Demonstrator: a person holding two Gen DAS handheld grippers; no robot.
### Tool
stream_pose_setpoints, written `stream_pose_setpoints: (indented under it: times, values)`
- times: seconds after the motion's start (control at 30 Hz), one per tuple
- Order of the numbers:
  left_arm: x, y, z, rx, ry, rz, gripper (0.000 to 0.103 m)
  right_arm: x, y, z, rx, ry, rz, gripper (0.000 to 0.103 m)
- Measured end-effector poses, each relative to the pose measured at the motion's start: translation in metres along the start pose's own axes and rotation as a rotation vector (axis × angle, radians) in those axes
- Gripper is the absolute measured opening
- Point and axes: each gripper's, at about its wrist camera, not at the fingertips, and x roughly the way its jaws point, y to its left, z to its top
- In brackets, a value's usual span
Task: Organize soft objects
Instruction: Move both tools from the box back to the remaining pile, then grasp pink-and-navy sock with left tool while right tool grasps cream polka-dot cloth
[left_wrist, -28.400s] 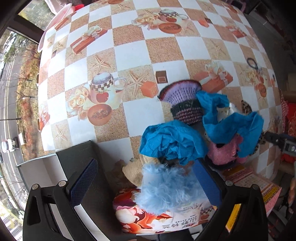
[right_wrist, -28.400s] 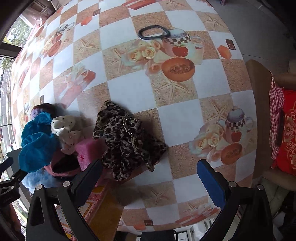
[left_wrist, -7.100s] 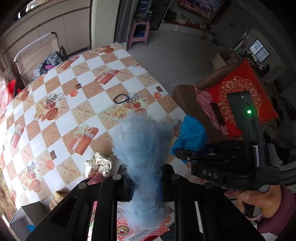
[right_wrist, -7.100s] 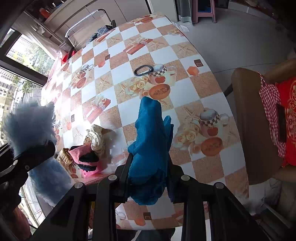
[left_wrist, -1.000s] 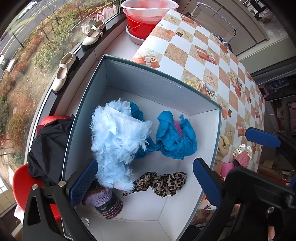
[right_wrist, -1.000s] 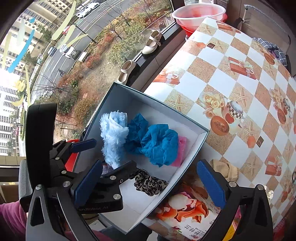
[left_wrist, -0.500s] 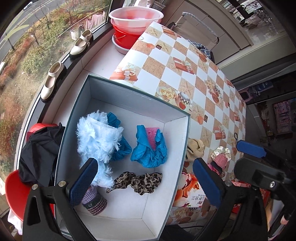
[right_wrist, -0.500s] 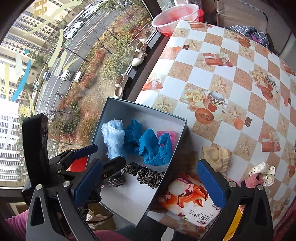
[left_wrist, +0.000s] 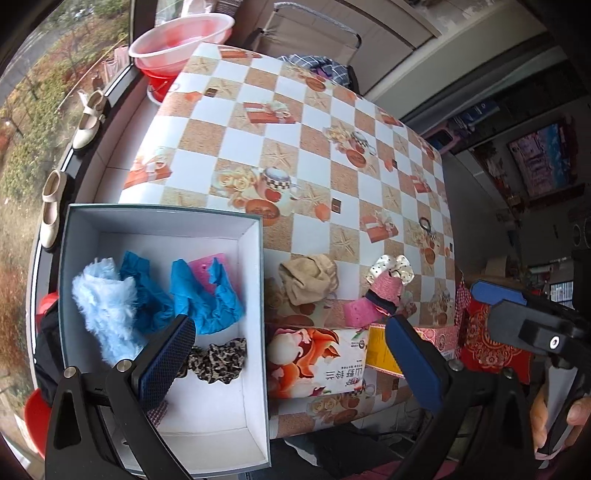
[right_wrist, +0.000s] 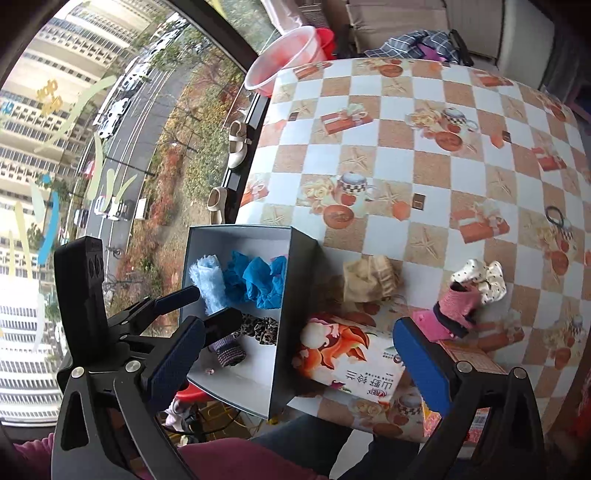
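A white box (left_wrist: 255, 280) (right_wrist: 295, 295) stands beside the table's left edge. It holds a fluffy light-blue piece (left_wrist: 105, 306), blue cloths (left_wrist: 207, 295), a pink sponge (left_wrist: 207, 267), a leopard scrunchie (left_wrist: 218, 358) and a purple knit piece (right_wrist: 226, 350). On the table lie a beige cloth (left_wrist: 308, 277) (right_wrist: 369, 278), a dotted white scrunchie (left_wrist: 393, 266) (right_wrist: 480, 277) and pink pieces (left_wrist: 373, 299) (right_wrist: 448, 310). My left gripper (left_wrist: 291, 362) is open and empty, above the box's near side. My right gripper (right_wrist: 295, 354) is open and empty, above the box's right wall.
A printed tissue box (left_wrist: 317, 365) (right_wrist: 351, 362) lies at the table's near edge beside the white box. A black hair tie (left_wrist: 426, 223) lies far right. A pink basin (left_wrist: 181, 40) sits beyond the table. A chair with a red cushion (left_wrist: 487, 339) stands at the right.
Both grippers have pulled up and back from the box and swung right, so more of the table shows. The box's contents have not moved.
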Motion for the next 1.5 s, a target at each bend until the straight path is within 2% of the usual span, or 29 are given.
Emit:
stream_pose_setpoints:
  times: [0.17,0.37,0.47,0.6,0.73,0.8,0.93,1.07,1.13,1.2,1.33,1.5]
  values:
    - [0.020,-0.027,0.005,0.076,0.052,-0.009,0.103,-0.032,-0.049,-0.014,0.124,-0.041,-0.036,0.103]
    - [0.034,-0.052,0.004,0.112,0.083,-0.007,0.103,-0.083,-0.144,-0.036,0.301,-0.115,-0.173,0.103]
    - [0.041,-0.061,0.003,0.112,0.094,0.010,0.103,-0.080,-0.202,-0.045,0.401,-0.085,-0.232,0.103]
    - [0.042,-0.074,0.004,0.087,0.080,0.042,0.103,-0.042,-0.259,-0.043,0.442,0.031,-0.238,0.103]
    - [0.046,-0.087,0.007,0.082,0.089,0.094,0.103,0.009,-0.278,-0.031,0.397,0.137,-0.182,0.103]
    - [0.052,-0.092,0.008,0.090,0.098,0.136,0.103,0.035,-0.276,-0.015,0.346,0.167,-0.148,0.103]
    - [0.075,-0.101,0.010,0.126,0.139,0.233,0.103,0.084,-0.267,0.023,0.234,0.214,-0.137,0.103]
    - [0.109,-0.116,0.015,0.198,0.202,0.279,0.103,0.131,-0.253,0.044,0.131,0.274,-0.179,0.103]
    - [0.128,-0.127,0.019,0.239,0.231,0.273,0.103,0.148,-0.252,0.041,0.072,0.313,-0.277,0.103]
    - [0.148,-0.138,0.024,0.275,0.268,0.254,0.103,0.146,-0.261,0.033,0.066,0.292,-0.347,0.103]
    - [0.190,-0.162,0.030,0.354,0.348,0.218,0.103,0.116,-0.312,0.015,0.189,0.248,-0.408,0.103]
    - [0.225,-0.187,0.034,0.429,0.403,0.191,0.103,0.070,-0.375,-0.017,0.404,0.182,-0.378,0.103]
